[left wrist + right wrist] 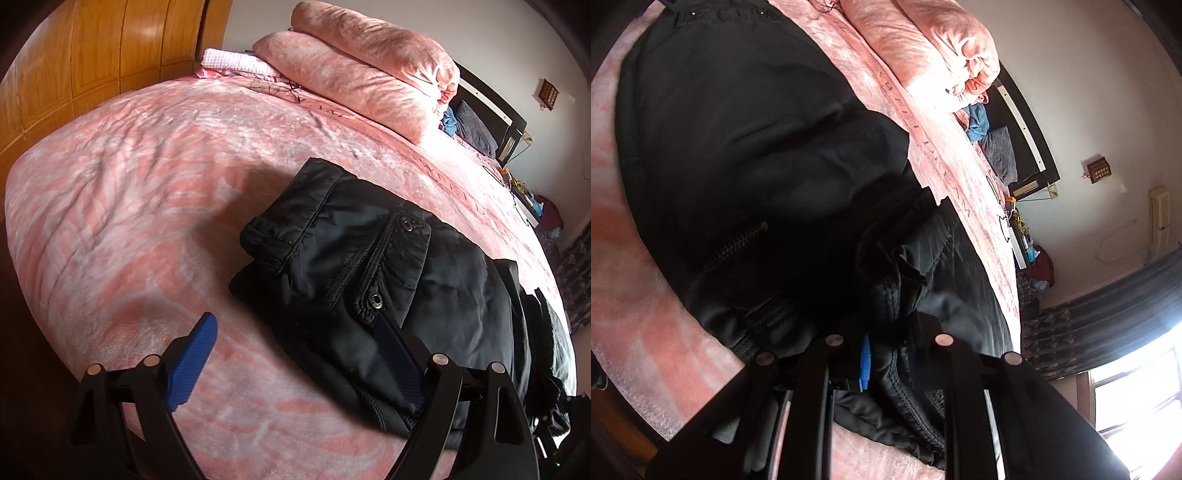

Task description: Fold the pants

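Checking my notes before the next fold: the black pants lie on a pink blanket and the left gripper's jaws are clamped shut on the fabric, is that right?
Not quite. The left wrist view shows the left gripper with its jaws spread wide open, gripping nothing; one finger is over the pink blanket, the other over the black pants, which do lie on it.

L tool (295, 343) open over black pants (369, 266) on pink bed (129, 206).

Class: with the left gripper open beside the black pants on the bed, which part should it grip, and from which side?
Probably the snap-button waistband edge of the black pants; the left gripper comes from the near side, since that thick stitched hem lies just ahead.
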Available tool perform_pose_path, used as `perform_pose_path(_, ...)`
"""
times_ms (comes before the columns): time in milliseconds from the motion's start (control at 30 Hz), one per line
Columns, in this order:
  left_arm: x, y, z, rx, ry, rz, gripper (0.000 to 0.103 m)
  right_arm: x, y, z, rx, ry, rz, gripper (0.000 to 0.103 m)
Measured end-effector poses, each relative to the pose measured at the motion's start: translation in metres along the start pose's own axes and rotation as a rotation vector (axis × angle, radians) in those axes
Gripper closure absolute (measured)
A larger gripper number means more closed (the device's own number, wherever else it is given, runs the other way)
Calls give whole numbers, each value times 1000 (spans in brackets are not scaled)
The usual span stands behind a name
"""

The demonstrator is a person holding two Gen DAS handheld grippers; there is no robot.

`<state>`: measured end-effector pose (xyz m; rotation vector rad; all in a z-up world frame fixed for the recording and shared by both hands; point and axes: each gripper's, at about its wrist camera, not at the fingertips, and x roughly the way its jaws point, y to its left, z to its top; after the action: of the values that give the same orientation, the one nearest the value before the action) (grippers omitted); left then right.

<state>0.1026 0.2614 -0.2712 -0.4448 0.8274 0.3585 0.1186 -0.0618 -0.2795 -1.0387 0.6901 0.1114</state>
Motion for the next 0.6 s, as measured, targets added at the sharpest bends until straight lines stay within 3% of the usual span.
perform_pose_path(133, 1, 2, 0, -6, 9, -6, 16, -12, -5, -4, 16, -27, 61, 61)
perform_pose_path(167, 1, 3, 0, -8, 12, -7, 16, -19, -11, -5, 31, -36, 97, 49)
perform_pose_path(233, 2, 4, -1, -14, 17, -12, 16, -32, -35, -7, 117, -53, 219, 37)
perform_pose_path(300, 2, 6, -1, -20, 20, -17, 16, -40, -70, -9, 268, -60, 389, 37)
perform_pose_path(400, 3, 7, -1, -27, 23, -23, 15, -28, -120, -14, 501, -17, 515, 38)
perform_pose_path(467, 3, 7, -1, -28, 29, -26, 15, -5, -142, -18, 625, 52, 539, 53)
perform_pose_path(600, 3, 8, -2, -34, 34, -29, 14, 32, -132, -17, 581, 161, 530, 55)
